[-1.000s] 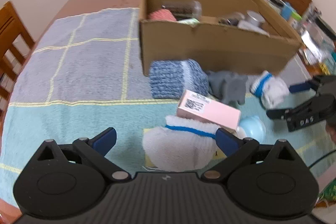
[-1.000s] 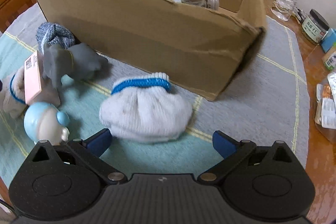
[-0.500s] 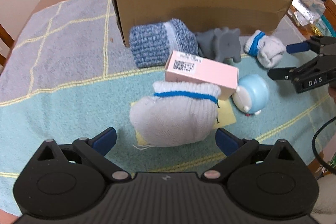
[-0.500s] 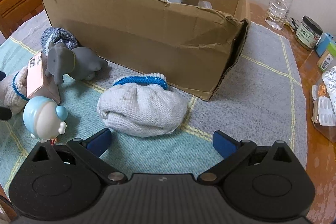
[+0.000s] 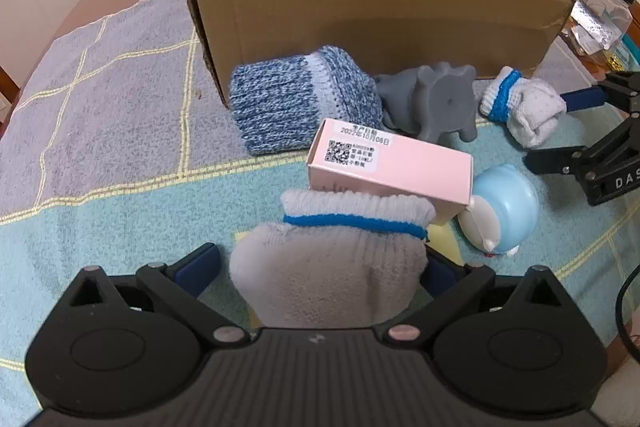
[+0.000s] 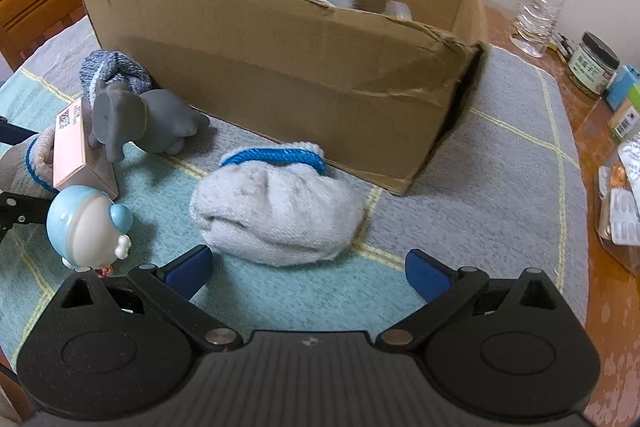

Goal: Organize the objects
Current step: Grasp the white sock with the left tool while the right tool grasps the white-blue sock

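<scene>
Lying between the 2 spread fingers of the left gripper [image 5: 318, 267], the nearer white sock [image 5: 332, 267] is not yet squeezed; its blue-banded cuff points away, toward the cardboard box [image 5: 360, 3], and its long axis runs along the fingers. The second white sock [image 6: 276, 211] is set just ahead of the open right gripper [image 6: 306, 269], cuff toward the box, long axis crosswise.

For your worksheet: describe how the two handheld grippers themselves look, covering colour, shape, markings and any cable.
Both are matte black, with ribbed centres, round side housings, silver pivot pins and blue finger pads. Seen from the left wrist, the right gripper bears white "DAS" lettering; a black cable runs nearby.
</scene>
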### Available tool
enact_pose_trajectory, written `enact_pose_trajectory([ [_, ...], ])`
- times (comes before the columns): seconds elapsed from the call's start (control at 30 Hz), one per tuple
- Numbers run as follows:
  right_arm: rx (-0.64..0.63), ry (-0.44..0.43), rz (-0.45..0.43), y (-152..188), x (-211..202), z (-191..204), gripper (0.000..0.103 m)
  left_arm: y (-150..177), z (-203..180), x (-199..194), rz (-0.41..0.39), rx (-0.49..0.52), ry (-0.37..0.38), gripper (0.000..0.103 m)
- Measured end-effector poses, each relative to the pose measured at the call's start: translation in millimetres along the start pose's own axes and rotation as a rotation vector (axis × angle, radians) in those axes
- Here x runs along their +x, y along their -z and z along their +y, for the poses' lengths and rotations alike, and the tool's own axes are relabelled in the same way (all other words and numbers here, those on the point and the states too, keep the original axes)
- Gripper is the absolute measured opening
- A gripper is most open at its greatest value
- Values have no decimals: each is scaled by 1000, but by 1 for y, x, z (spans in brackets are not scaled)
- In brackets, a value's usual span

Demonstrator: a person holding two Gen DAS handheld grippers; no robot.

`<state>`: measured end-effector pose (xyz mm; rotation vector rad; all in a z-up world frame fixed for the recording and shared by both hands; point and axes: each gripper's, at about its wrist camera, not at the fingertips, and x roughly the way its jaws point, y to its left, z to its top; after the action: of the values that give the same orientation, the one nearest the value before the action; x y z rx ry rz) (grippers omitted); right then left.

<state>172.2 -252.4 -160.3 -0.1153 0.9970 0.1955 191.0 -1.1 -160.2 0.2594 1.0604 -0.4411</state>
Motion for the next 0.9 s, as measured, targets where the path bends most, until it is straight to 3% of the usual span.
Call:
enact_pose_trajectory([
  [0.33, -45, -34, -9, -16, 11, 12, 103, 1, 0, -3, 0, -20, 8, 96],
  [0.57, -40, -25, 0, -18, 3, 15, 84, 2, -1, -9, 5, -26, 24, 87],
  [0.9, -27, -41, 23, -18, -14, 18, 78, 0, 1, -28, -2, -24, 45, 82],
])
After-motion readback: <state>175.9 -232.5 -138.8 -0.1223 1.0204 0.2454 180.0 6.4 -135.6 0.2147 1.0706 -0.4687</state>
